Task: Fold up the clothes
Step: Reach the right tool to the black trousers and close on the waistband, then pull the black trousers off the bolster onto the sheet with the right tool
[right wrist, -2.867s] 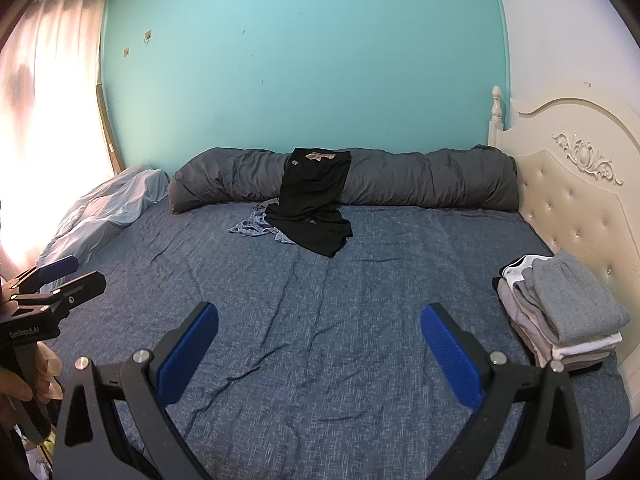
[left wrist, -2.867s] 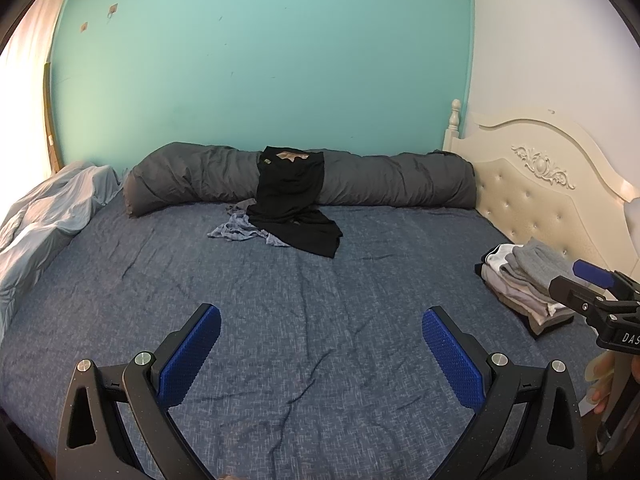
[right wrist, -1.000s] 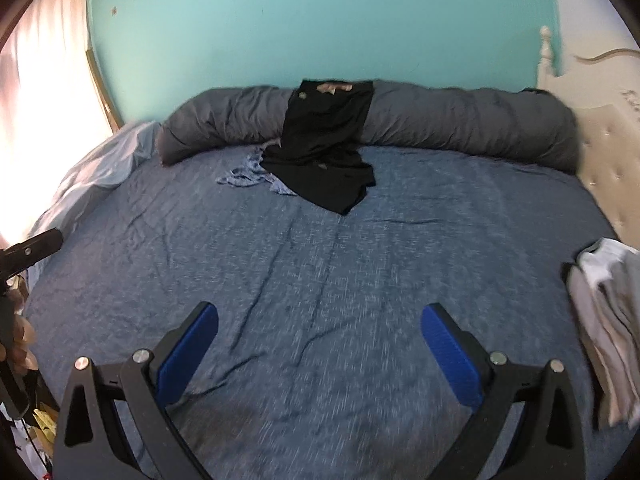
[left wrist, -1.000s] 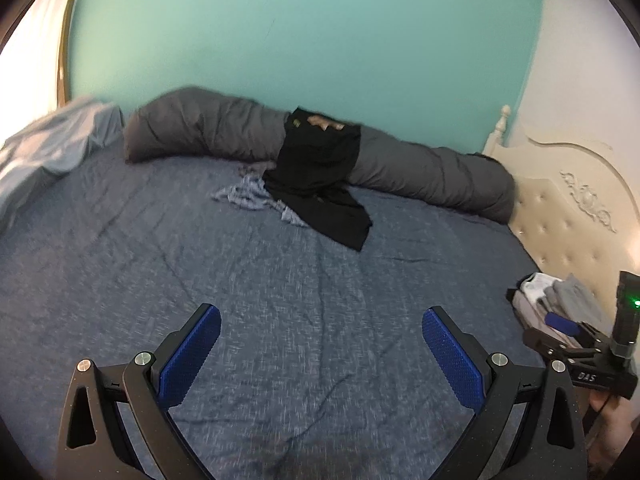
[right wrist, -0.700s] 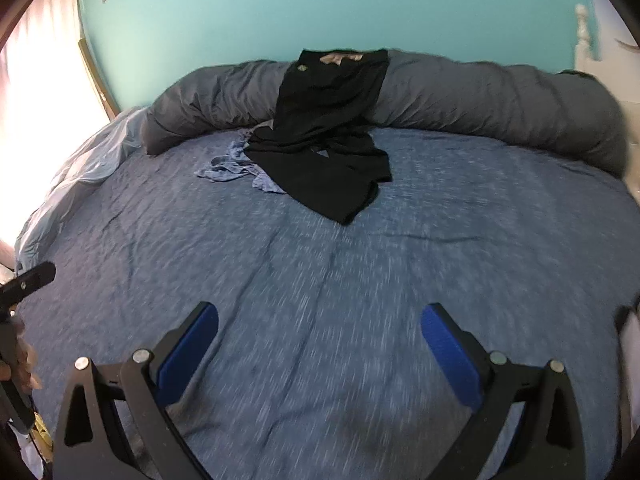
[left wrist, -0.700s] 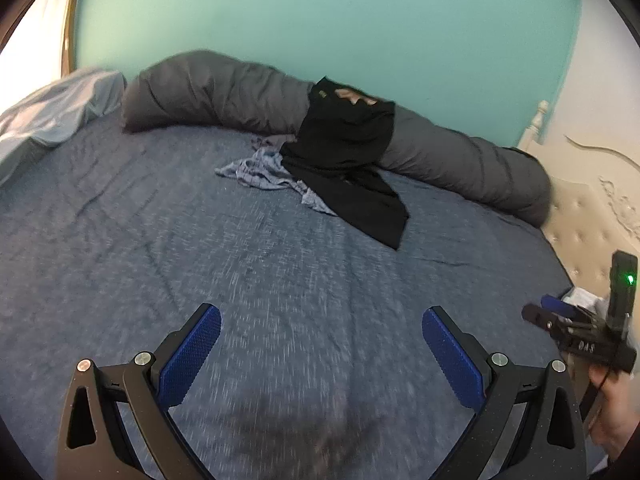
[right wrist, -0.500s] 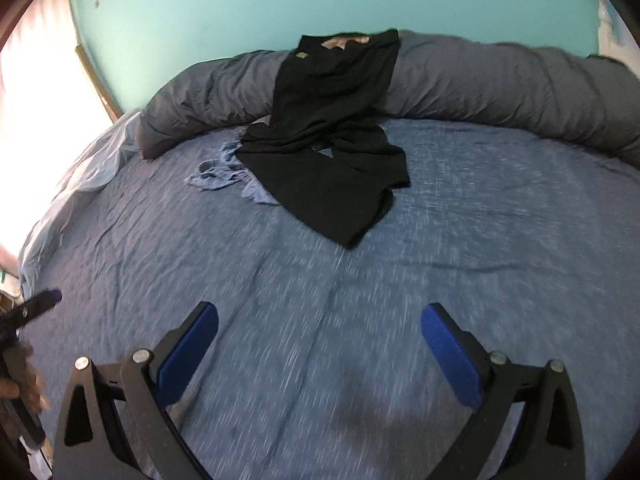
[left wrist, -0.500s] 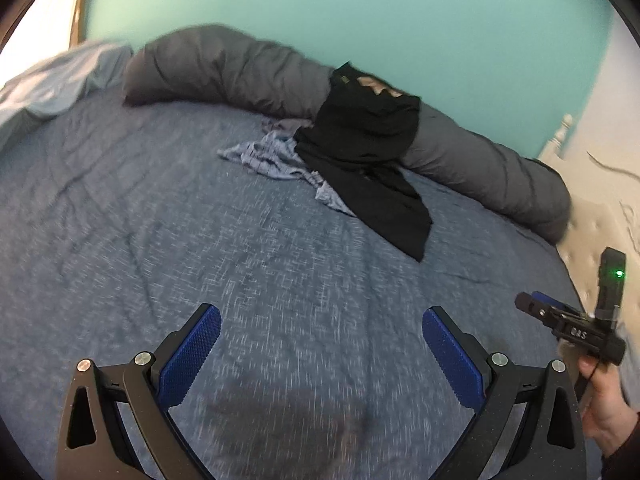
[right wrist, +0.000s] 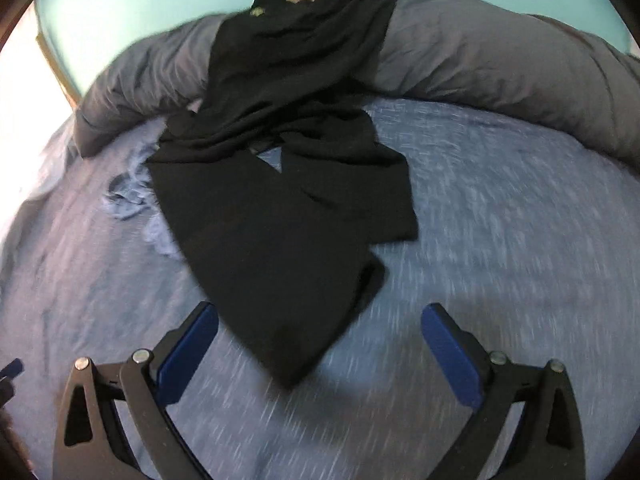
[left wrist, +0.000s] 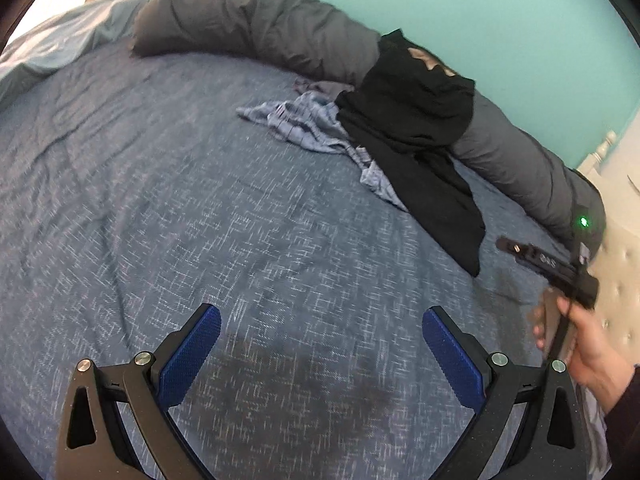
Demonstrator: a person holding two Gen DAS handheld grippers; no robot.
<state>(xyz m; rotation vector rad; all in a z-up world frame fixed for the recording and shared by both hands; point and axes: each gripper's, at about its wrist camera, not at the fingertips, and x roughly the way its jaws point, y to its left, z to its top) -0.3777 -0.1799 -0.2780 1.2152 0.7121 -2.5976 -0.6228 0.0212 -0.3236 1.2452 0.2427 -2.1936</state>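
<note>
A black garment (right wrist: pixel 280 184) hangs over the rolled grey duvet (right wrist: pixel 500 64) and spreads down onto the blue bed sheet (right wrist: pixel 500 240). Its lowest corner lies just ahead of my right gripper (right wrist: pixel 320 344), which is open and holds nothing. A crumpled blue striped garment (right wrist: pixel 128 196) lies partly under its left side. In the left wrist view the black garment (left wrist: pixel 416 132) and the striped garment (left wrist: pixel 304 124) lie far ahead to the right. My left gripper (left wrist: pixel 320 348) is open over bare sheet. The right gripper (left wrist: pixel 548 264) shows there, held by a hand (left wrist: pixel 588 352).
The grey duvet (left wrist: pixel 260 28) runs along the teal wall (left wrist: pixel 500 12). A pale blue cover (left wrist: pixel 52 44) lies at the far left. A cream padded headboard (left wrist: pixel 620 216) stands on the right. The bed sheet (left wrist: pixel 160 216) stretches wide and wrinkled.
Both grippers have moved forward across the bed toward the black garment, which now looks much larger and closer. The folded stack by the headboard has left both views.
</note>
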